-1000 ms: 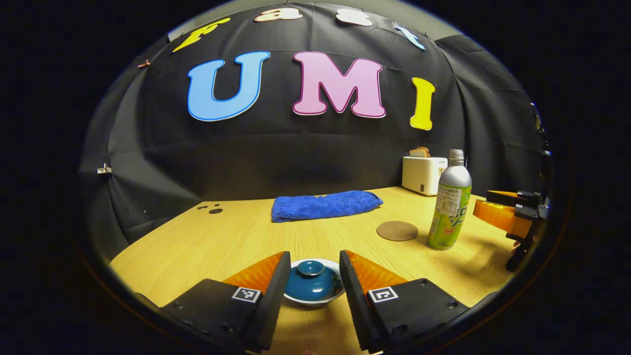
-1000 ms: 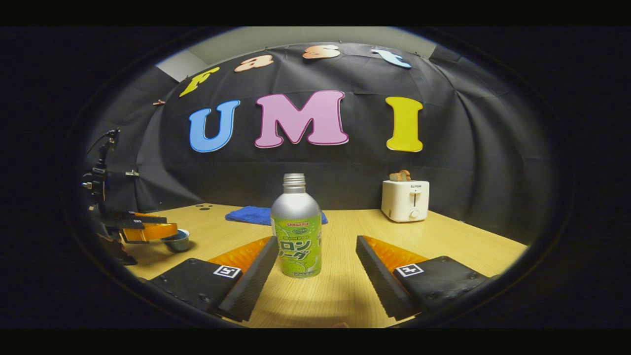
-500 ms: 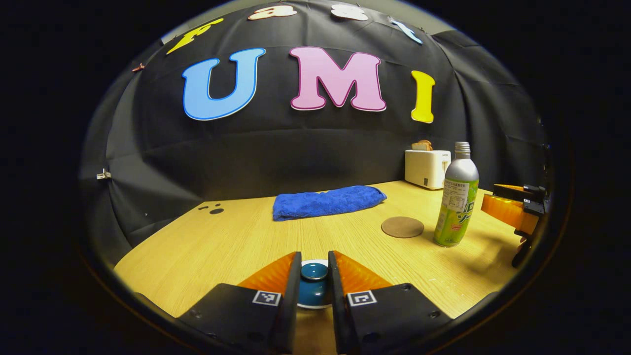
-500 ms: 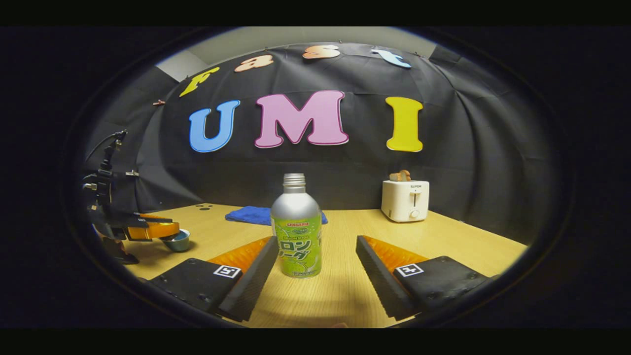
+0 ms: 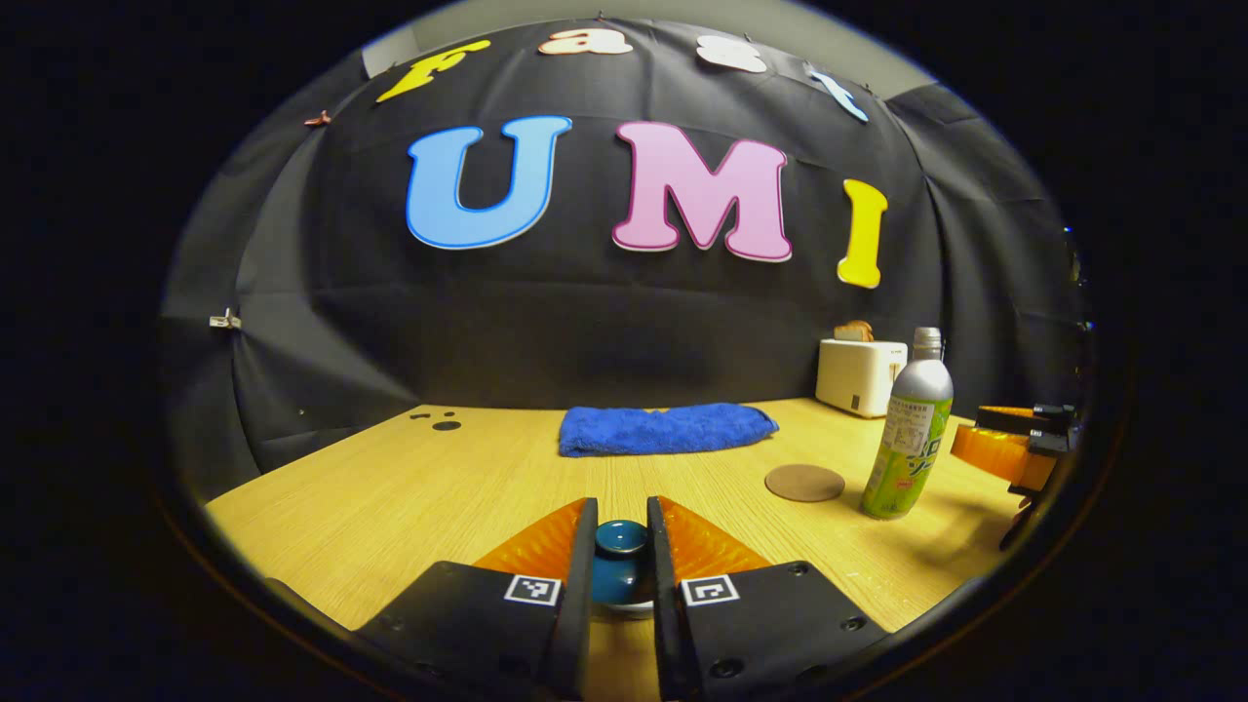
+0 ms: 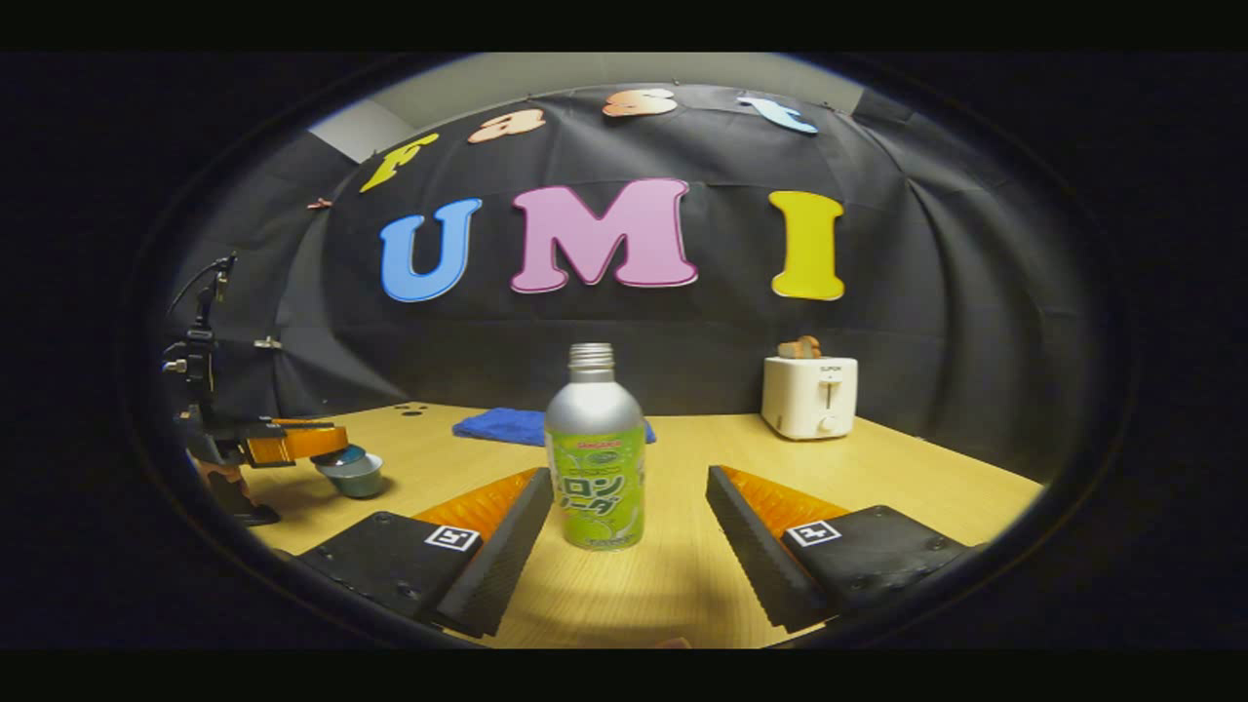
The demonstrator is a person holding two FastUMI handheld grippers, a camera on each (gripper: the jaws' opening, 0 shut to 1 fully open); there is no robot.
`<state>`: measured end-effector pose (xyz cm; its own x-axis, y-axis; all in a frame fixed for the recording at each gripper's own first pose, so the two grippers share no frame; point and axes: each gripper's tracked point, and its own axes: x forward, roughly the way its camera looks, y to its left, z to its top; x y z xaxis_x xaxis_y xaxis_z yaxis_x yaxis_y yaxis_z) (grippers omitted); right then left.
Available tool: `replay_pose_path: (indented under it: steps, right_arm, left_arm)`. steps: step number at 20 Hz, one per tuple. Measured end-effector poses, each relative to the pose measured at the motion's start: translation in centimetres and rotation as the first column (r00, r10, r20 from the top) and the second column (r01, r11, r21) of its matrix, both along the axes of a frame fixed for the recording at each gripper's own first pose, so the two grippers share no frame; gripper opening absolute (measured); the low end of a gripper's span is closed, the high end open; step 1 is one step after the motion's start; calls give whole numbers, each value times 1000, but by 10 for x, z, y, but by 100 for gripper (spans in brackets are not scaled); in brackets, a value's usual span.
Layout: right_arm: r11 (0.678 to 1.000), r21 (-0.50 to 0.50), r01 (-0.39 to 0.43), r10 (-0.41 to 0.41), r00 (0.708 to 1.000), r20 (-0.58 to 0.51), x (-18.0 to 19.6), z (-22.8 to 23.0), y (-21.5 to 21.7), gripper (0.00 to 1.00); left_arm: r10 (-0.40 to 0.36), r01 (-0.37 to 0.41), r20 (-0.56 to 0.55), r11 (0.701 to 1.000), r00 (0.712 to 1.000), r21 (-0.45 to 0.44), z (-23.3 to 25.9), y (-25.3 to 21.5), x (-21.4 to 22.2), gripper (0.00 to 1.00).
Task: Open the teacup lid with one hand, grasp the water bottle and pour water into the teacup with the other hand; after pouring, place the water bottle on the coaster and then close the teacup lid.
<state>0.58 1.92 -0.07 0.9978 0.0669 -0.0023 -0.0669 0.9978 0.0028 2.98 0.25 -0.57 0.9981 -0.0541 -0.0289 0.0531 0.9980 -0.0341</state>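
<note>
My left gripper (image 5: 620,509) is shut on the knob of the dark teal teacup lid (image 5: 621,539), low in the left gripper view. The right gripper view shows that gripper (image 6: 292,444) at far left, holding the lid (image 6: 338,455) just above the teacup (image 6: 357,478). The silver and green water bottle (image 6: 596,458), uncapped, stands upright between the fingers of my open right gripper (image 6: 629,478), untouched. In the left gripper view the bottle (image 5: 908,439) stands at right, with the round brown coaster (image 5: 804,483) to its left and the right gripper (image 5: 1014,448) behind it.
A folded blue towel (image 5: 666,430) lies at the back of the wooden table (image 5: 409,497). A white toaster (image 6: 809,395) holding toast stands at the back right. The black cloth wall closes the booth behind the table.
My left gripper has closed from wide open onto the lid's knob and raised the lid slightly off the cup. The right gripper stays open around the bottle, almost unmoved.
</note>
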Motion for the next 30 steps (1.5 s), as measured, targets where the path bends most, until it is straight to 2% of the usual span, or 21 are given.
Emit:
replay_pose_path:
  steps: [3,10,13,14,15,21,24,26,28,30]
  right_arm:
    - [1000,0,-26,26,1000,-3,13,-1,12,98]
    - [997,-3,75,-75,997,-2,41,-2,5,98]
    - [997,-3,80,-80,997,-4,50,-3,8,97]
    - [997,-5,79,-79,997,-8,53,-4,9,92]
    - [997,-5,76,-76,997,-5,52,-3,10,81]
    - [1000,-18,4,-4,1000,26,44,5,31,78]
    - [990,-137,31,-23,998,58,42,11,37,78]
    - [968,-249,36,-23,998,52,43,6,45,78]
    - [933,-359,38,-19,998,56,42,4,52,78]
    - [878,-477,35,-3,998,68,43,3,64,78]
  left_arm:
    - [38,-38,35,999,999,2,4,9,-3,30]
    - [106,-107,30,994,994,30,2,38,-7,30]
    - [134,-135,30,990,991,32,1,57,-6,30]
    - [138,-139,30,990,990,32,1,61,-7,30]
    - [138,-139,30,990,990,32,1,63,-8,30]
    - [154,-155,30,987,988,33,0,85,-10,30]
    - [183,-184,28,982,983,33,1,101,-10,30]
    - [192,-193,28,981,981,33,1,106,-11,30]
    - [190,-191,28,981,981,33,1,108,-11,30]
    - [184,-185,28,982,983,34,2,107,-11,30]
